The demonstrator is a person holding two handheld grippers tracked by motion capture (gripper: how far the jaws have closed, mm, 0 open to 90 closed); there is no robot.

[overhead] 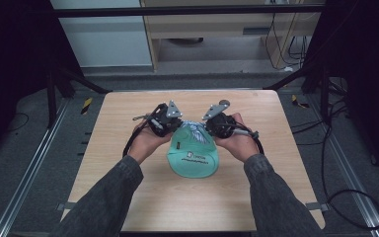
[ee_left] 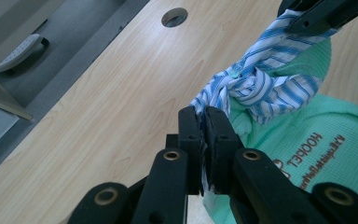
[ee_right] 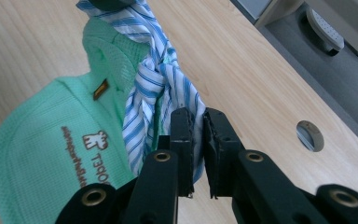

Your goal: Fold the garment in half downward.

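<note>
Clamping opposite ends of the knotted striped cloth (overhead: 194,132) at table (overhead: 128,113) centre, left gripper (overhead: 173,127) and right gripper (overhead: 208,129) flank it, green bag (overhead: 193,160) at six o'clock, cable hole (ee_left: 174,17) beyond.

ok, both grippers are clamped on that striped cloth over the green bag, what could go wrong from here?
1. The left gripper pinches only the edge of the striped cloth; a pull may slip it free.
2. The knot sits against the green bag, so tightening could drag the bag along the table.
</note>
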